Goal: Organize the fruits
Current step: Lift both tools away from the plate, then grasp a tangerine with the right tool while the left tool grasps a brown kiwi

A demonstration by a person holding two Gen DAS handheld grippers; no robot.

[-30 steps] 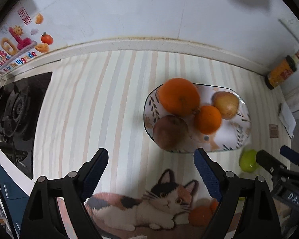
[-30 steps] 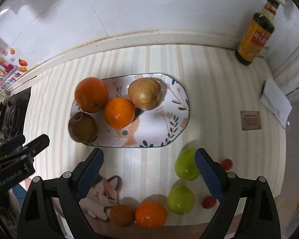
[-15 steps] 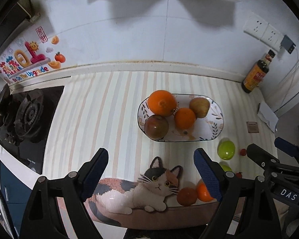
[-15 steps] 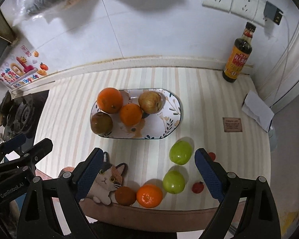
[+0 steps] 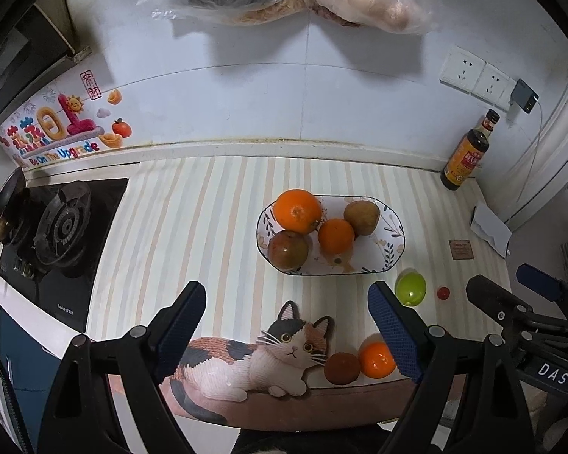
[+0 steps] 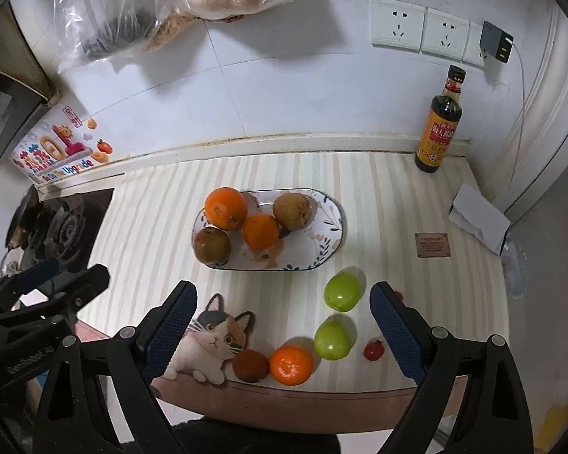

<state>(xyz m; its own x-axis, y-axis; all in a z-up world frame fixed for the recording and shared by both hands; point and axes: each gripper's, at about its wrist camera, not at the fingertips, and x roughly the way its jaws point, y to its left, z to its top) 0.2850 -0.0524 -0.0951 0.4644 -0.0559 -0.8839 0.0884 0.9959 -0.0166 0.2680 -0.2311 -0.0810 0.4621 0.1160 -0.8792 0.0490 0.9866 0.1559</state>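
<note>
Now both grippers have pulled back and up from the surface (image 6: 378, 196) compared with a second ago: more wall, the sockets and hanging plastic bags (image 6: 193, 3) are in view, and the fruit looks smaller. Left gripper (image 5: 287, 325) fingers spread wide, holding nothing; right gripper (image 6: 284, 325) fingers spread wide too, empty.

Oval patterned plate (image 6: 331, 232) sits mid-surface, unchanged load: big orange (image 6: 225, 208), smaller orange (image 6: 260, 231), brownish pear (image 6: 292, 211) at the back right, reddish-brown apple (image 6: 212, 244) at the front left.

Loose fruit is off the plate, near the front edge: two green apples (image 6: 342, 291) (image 6: 331, 339), one behind the other, a mandarin (image 6: 291, 365) touching a dark brown fruit (image 6: 250, 366), two small red fruits (image 6: 373, 350), one partly hidden behind the right finger. Cat mat (image 6: 212, 336) lies left of them. Sauce bottle (image 6: 440, 121) stands upright at the back right corner; stove (image 5: 56, 227) on the left.
</note>
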